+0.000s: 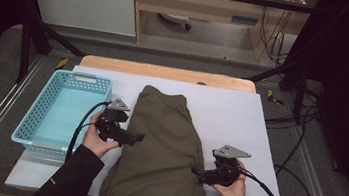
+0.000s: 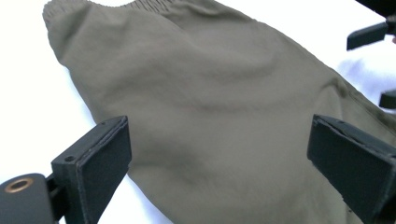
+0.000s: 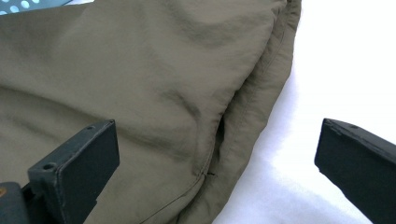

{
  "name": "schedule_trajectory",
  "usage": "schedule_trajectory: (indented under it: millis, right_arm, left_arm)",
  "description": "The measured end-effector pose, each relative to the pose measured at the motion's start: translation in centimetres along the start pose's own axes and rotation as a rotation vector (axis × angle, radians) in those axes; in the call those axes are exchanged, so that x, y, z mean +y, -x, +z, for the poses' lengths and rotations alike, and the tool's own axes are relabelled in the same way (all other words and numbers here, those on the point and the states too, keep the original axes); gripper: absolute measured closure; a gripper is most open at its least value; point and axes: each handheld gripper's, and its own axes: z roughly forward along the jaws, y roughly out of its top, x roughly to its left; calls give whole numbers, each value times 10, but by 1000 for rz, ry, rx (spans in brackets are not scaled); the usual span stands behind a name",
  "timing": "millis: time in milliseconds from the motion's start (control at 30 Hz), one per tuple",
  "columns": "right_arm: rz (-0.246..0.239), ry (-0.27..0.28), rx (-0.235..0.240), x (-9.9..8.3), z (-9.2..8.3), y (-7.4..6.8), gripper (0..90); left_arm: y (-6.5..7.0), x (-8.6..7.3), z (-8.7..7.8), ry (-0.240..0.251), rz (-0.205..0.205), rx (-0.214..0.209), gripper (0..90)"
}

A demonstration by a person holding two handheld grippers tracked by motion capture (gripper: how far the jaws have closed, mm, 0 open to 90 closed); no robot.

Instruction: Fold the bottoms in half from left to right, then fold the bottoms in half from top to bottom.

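An olive-green folded garment (image 1: 161, 147) lies lengthwise down the middle of the white table cover (image 1: 233, 115), its near end hanging over the front edge. My left gripper (image 1: 138, 137) is at the garment's left edge, open, jaws spread wide over the cloth (image 2: 219, 107) with nothing between them. My right gripper (image 1: 195, 171) is at the garment's right edge, also open; its jaws straddle the seamed side of the cloth (image 3: 187, 93) and the bare white cover (image 3: 327, 70). The left gripper view shows the elastic waistband at the far end and the right gripper's fingertips (image 2: 369, 35) at the upper right.
A light blue perforated plastic basket (image 1: 40, 111) stands on the table at the left, empty, close to the left hand. A wooden table edge (image 1: 165, 72) runs behind the white cover. Black frame bars and cables surround the table on the floor.
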Motion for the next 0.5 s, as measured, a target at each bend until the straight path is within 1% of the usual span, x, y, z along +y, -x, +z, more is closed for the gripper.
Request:
schedule_trajectory:
  millis: [133,200,267,367,500]
  right_arm:
    - [2,-3,1,0,1,0,4]
    - [2,1,2,0,0,0,4]
    - [0,1,3,0,0,0,4]
    - [2,3,5,0,0,0,4]
    - [7,-6,5,0,1,0,4]
  left_arm:
    - [-6,7,2,1,-9,6,63]
    - [-9,10,3,-2,-7,17,62]
    - [-11,13,5,2,-13,22,64]
    - [-15,15,7,10,-26,19,65]
    - [-21,18,12,5,-32,23,67]
